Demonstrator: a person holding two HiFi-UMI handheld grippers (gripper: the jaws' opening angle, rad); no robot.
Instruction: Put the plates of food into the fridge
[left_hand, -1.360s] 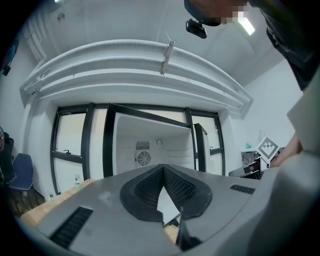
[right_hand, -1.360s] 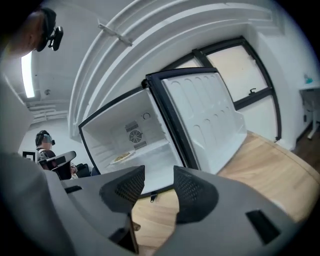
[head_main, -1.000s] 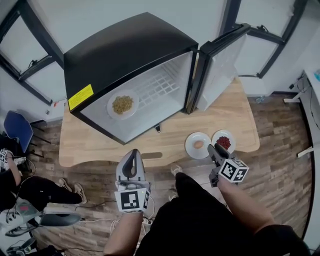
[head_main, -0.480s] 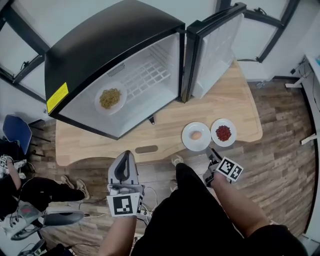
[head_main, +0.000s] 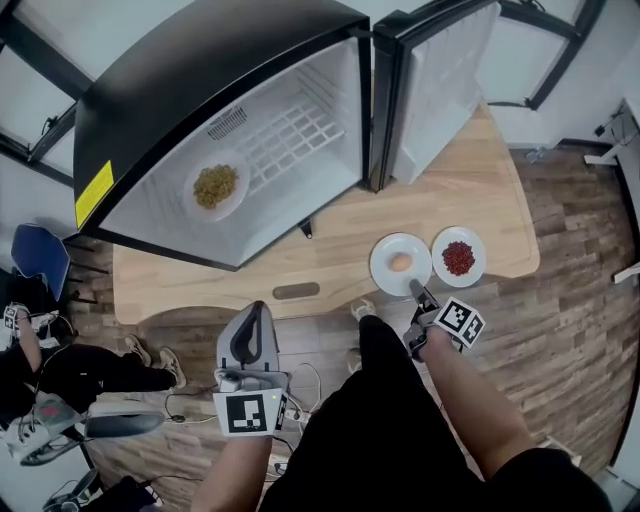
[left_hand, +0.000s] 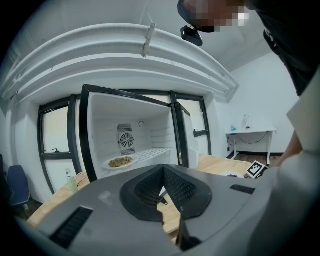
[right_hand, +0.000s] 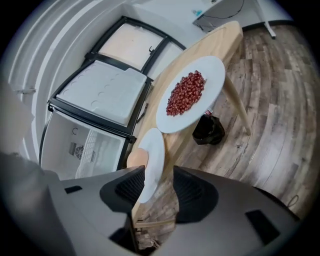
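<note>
Right gripper (right_hand: 152, 186) has its jaws apart around the near rim of the plate with the round tan food (right_hand: 151, 155). That plate sits by the front edge of the wooden table (head_main: 450, 200), just beside the plate of red food (head_main: 458, 257). Left gripper (left_hand: 162, 200) is closed on nothing and hangs low in front of the table. A plate of yellowish food (head_main: 215, 186) sits on the wire shelf inside the open mini fridge (head_main: 220, 70). The bite takes only a thin rim, so I judge the plate may tip on lifting and the round piece roll off. A skewed closing could also shove it into the red plate or off the table edge.
</note>
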